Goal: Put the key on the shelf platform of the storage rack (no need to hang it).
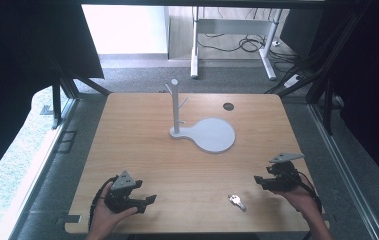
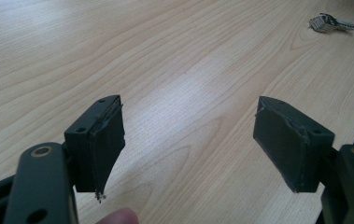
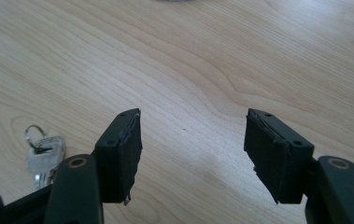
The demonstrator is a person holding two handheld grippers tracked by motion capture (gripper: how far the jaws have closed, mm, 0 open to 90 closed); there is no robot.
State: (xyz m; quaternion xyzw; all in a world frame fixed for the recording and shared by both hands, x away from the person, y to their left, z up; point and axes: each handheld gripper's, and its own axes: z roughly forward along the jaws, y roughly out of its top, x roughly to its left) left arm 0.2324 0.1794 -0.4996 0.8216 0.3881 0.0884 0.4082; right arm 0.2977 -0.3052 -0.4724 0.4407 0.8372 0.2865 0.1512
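Observation:
A small bunch of silver keys (image 1: 237,201) lies flat on the wooden table near its front edge, between my two grippers. My left gripper (image 1: 146,202) rests at the front left, pointing right toward the keys, which lie far off at the top right in the left gripper view (image 2: 331,22). Its jaws (image 2: 188,126) stand wide open over bare wood. My right gripper (image 1: 258,181) hovers at the front right, open with nothing between its pads (image 3: 193,135). The keys (image 3: 44,154) lie just outside its left jaw, partly hidden behind it.
A grey stand (image 1: 175,107) with short side pegs rises from a round flat grey base (image 1: 214,136) at the table's middle back. A dark round hole (image 1: 228,106) sits in the tabletop behind it. Dark frame posts flank the table.

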